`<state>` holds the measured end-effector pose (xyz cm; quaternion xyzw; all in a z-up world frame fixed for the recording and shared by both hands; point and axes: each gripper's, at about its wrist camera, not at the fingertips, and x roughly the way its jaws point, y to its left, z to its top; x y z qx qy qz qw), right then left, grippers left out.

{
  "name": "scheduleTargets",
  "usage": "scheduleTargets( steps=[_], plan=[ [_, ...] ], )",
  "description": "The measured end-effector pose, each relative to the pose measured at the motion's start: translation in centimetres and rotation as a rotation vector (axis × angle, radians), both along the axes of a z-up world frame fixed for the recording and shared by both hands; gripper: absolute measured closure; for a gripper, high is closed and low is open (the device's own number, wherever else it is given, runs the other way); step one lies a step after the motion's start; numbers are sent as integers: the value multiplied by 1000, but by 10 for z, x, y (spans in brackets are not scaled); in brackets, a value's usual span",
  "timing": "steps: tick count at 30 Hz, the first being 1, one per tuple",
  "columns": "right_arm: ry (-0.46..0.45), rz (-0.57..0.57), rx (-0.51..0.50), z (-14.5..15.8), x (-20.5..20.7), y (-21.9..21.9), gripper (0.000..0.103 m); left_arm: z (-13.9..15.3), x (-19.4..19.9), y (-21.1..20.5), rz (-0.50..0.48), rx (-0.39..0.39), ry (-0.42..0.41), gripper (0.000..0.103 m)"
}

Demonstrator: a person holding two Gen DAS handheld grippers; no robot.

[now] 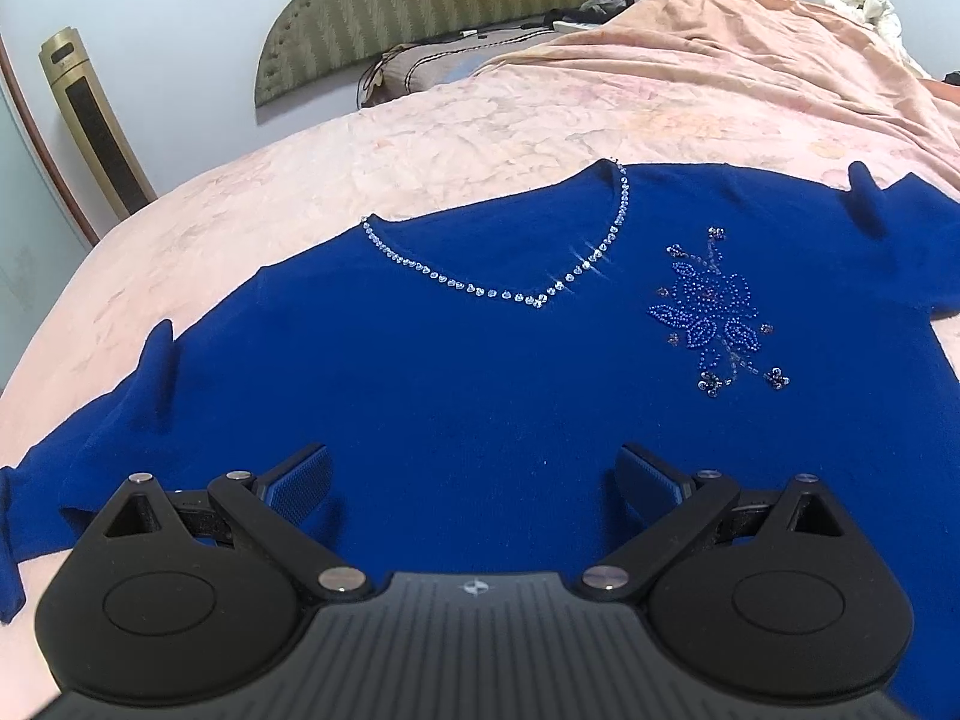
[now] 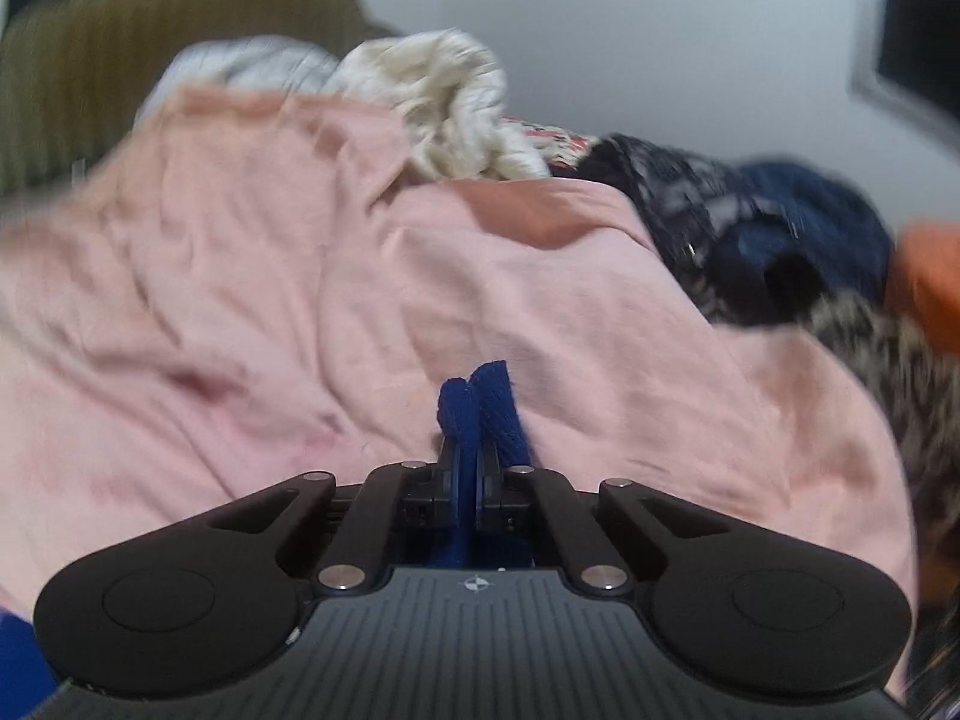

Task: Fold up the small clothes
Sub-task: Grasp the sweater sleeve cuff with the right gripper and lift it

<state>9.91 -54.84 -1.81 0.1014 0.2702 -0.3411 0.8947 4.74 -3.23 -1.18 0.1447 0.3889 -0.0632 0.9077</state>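
blue top (image 1: 480,372) flat, neckline toward headboard (image 1: 390,6), long axis sleeve-to-sleeve | L gripper (image 1: 474,480) wide, above it | R gripper (image 2: 471,468) pinching blue fabric | clothes pile (image 2: 780,240) behind

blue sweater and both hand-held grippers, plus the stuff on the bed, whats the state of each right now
blue sweater: spread flat, front up, unfolded
left hand-held gripper: open, above the sweater, holding nothing
right hand-held gripper: shut on a pinch of blue knit fabric
pink quilt: rumpled, bunched up
clothes pile: heaped, unfolded
pink bedsheet: laid out under the sweater
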Motion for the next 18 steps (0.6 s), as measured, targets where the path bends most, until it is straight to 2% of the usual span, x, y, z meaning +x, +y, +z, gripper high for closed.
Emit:
scheduleTargets(
  steps=[4, 7, 9, 11, 13, 18],
  plan=[
    [-212, -48, 138, 21, -47, -23, 99, 4, -1, 8, 9, -17, -5, 2],
    [-339, -107, 170, 39, -86, -35, 98, 8, -2, 17, 24, -36, -7, 2],
    [-389, -148, 176, 49, -104, -40, 98, 11, -3, 24, 37, -48, -12, 2],
    [-390, -159, 178, 59, -111, -32, 96, 13, -4, 32, 50, -55, -16, 2],
    [-403, -101, 163, 71, -113, -6, 96, 15, -4, 40, 68, -60, -19, 2],
    [-411, 149, 94, 89, -86, 94, 96, 19, -8, 63, 105, -87, -26, 2]
  ],
)
